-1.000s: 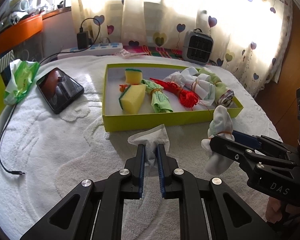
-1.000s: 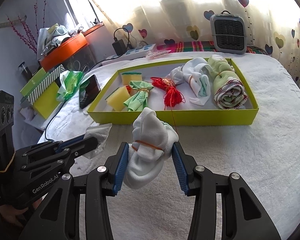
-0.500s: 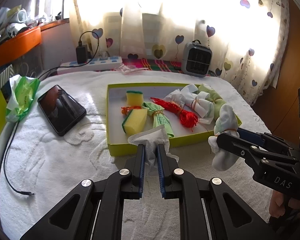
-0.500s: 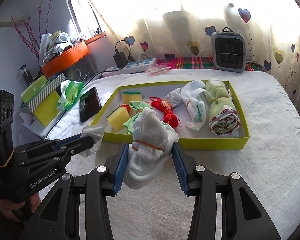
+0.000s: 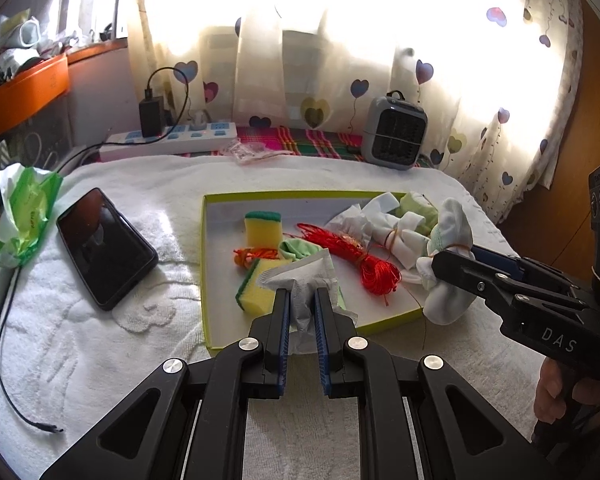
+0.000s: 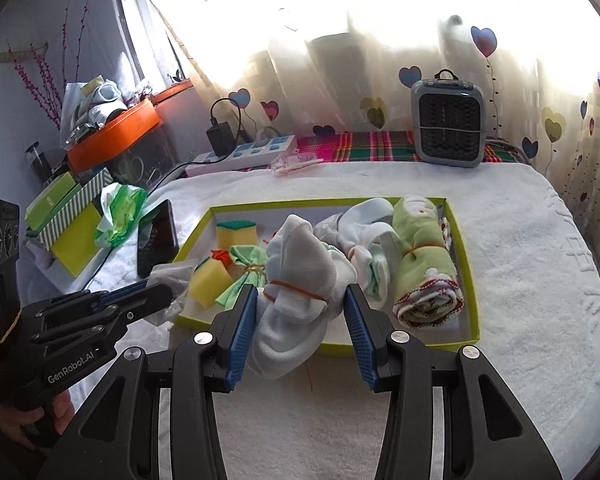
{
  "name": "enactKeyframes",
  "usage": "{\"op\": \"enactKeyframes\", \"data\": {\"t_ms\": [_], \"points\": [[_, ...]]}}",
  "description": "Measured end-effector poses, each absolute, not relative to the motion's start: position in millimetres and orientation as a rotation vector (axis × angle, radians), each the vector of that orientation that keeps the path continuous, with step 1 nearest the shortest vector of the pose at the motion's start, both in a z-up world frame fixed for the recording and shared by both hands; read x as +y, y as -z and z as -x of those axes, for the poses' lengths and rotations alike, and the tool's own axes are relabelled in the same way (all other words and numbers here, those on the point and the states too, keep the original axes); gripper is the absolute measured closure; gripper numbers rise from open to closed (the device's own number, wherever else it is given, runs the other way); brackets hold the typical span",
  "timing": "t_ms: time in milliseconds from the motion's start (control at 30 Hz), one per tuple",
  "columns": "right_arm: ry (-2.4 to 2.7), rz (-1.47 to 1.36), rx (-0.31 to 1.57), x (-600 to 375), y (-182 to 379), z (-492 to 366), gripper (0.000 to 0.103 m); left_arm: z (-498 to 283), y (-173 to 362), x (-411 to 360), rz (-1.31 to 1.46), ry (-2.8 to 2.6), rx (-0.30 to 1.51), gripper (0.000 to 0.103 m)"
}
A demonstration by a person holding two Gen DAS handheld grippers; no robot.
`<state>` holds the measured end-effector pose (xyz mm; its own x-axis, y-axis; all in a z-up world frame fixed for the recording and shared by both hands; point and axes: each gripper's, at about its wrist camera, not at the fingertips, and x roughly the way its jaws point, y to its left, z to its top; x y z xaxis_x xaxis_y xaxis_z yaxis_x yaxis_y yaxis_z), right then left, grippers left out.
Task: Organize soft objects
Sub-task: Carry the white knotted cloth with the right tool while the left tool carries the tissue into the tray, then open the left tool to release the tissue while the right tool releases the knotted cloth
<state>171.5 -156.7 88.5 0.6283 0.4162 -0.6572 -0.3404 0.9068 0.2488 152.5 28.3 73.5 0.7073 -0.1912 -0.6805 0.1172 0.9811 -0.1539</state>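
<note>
Left gripper [image 5: 302,308]: fingers clamped on a grey cloth [image 5: 300,280], held over the near edge of the tray [image 5: 220,196], centre frame. Right gripper [image 6: 298,320]: fingers pinching a white sock bundle [image 6: 296,276] tied with a rubber band, above the tray's front rim. Tray contents: two sponges [image 5: 262,230], red cord [image 5: 364,260], rolled green towel [image 6: 424,268]. Phone [image 5: 104,246] lies left of the tray on the white bedspread [image 5: 100,340].

Left gripper [image 5: 302,300] held level, fingers nearly closed and pinching a thin fold between them, right gripper [image 6: 300,308] alongside at similar height, fingers set wider and clamped on a bundle, bare hand [image 5: 556,392] gripping its handle
</note>
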Motion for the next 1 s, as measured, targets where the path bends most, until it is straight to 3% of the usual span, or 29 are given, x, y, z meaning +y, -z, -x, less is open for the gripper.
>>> {"op": "enactKeyframes", "data": {"t_ms": [800,1000], "points": [[-0.342,0.095,0.804,-141,-66,-220,0.055,-192,-47,13,0.083,0.164,0.841,0.092],[-0.336,0.109,0.797,-140,-65,-220,0.055,-193,-44,12,0.085,0.157,0.854,0.087]]}}
